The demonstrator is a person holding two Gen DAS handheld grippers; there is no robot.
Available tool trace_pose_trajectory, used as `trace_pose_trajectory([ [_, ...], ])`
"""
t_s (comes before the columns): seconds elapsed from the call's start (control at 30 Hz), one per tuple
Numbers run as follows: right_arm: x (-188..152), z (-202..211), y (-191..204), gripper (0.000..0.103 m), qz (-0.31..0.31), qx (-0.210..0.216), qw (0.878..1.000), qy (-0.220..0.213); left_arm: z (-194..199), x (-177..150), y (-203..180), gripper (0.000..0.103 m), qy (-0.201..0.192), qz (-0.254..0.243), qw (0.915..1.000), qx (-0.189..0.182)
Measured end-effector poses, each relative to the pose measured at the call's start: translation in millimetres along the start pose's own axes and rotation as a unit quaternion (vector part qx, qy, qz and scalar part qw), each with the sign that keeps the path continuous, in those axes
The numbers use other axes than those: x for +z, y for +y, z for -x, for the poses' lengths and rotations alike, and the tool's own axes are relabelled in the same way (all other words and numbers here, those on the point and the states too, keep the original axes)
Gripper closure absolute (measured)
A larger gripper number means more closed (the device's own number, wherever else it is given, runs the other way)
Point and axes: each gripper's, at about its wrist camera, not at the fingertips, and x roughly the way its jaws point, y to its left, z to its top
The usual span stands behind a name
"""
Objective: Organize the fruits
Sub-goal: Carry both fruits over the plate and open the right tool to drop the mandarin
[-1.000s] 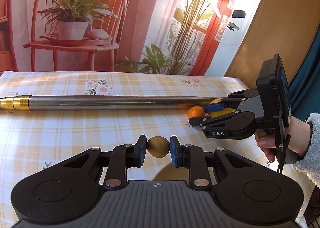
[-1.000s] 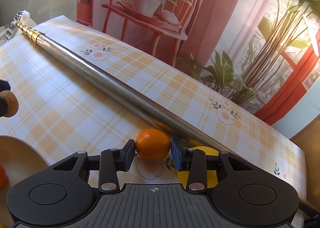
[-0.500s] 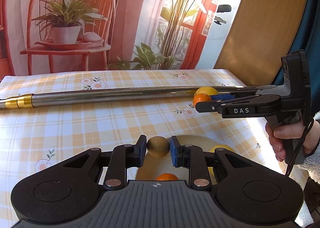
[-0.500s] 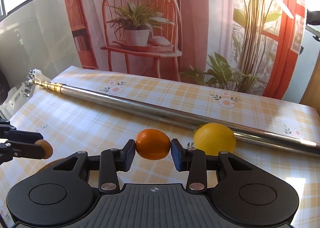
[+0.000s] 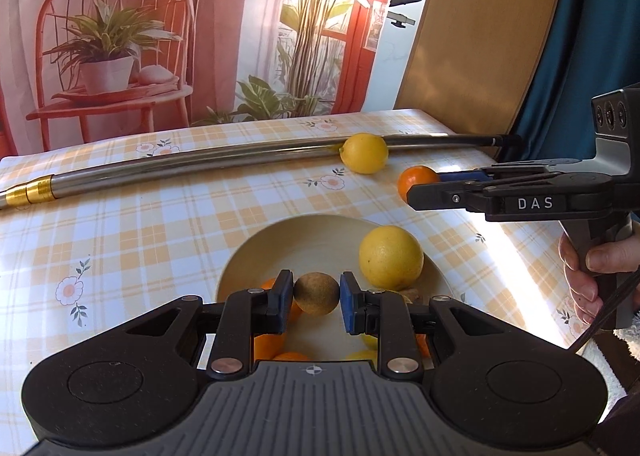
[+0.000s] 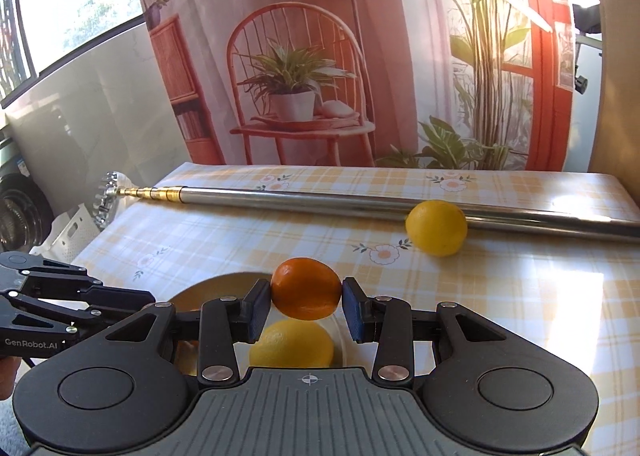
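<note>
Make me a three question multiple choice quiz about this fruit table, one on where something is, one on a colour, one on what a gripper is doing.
1. Where is the loose lemon?
A. in the bowl
B. on the tablecloth against the metal pole
C. on the floor

2. What colour is the fruit in the left gripper?
A. brownish
B. bright red
C. purple

3. What is the right gripper doing?
A. open and empty
B. gripping the pole
C. shut on an orange

Answers:
1 B, it touches the metal pole, outside the bowl.
2 A, the small round fruit is dull brown.
3 C, its fingers press the orange from both sides.
</note>
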Motion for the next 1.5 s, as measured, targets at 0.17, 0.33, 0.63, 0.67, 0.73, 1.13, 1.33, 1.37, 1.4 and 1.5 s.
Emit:
trace_pose_trajectory([
  [0.17, -15.2, 15.5, 7.6, 0.067, -0.002, -0.002, 1.000, -0.004, -1.0, -5.8, -6.2, 0.076, 0.010, -0.006, 0.9999, 0.005],
  [0.33, -27.1, 24.7, 9.5, 0.067, -0.006, -0.007, 1.000, -0.001, -1.0, -8.6, -11.3, 0.076, 0.014, -0.016, 0.9997, 0.007],
  [0.63, -40.8, 20.6, 12.8, 0.067, -0.007, -0.003, 1.000, 0.026, -9.8, -10.8, -12.9, 0.076, 0.024, -0.018, 0.9995, 0.008],
  [0.67, -42.1, 18.8, 13.3, 0.067, -0.005, -0.003, 0.999, 0.031, -12.1, -10.5, -13.5, 0.076, 0.024, -0.019, 0.9995, 0.009],
  [0.73, -43.6, 16.0, 13.5, 0.067, -0.004, -0.003, 0.999, 0.040, -14.0, -11.2, -13.8, 0.076, 0.026, -0.019, 0.9994, 0.009],
  [1.13, -48.0, 5.7, 8.4, 0.067, -0.017, 0.006, 0.997, 0.072, -24.4, -14.1, -15.2, 0.076, 0.042, -0.028, 0.9986, 0.013],
  [1.33, -49.2, 2.8, 5.9, 0.067, -0.023, 0.009, 0.997, 0.079, -27.4, -14.8, -16.2, 0.076, 0.049, -0.033, 0.9981, 0.015],
  [1.37, -49.3, 2.3, 5.4, 0.067, -0.024, 0.009, 0.996, 0.080, -27.4, -14.9, -16.6, 0.076, 0.050, -0.033, 0.9981, 0.015],
  [1.4, -49.1, 1.5, 4.3, 0.067, -0.026, 0.009, 0.996, 0.082, -27.7, -15.0, -16.6, 0.076, 0.050, -0.034, 0.9980, 0.016],
  [1.5, -49.0, 1.4, 4.0, 0.067, -0.026, 0.009, 0.996, 0.082, -29.1, -15.0, -16.3, 0.076, 0.052, -0.032, 0.9980, 0.018],
])
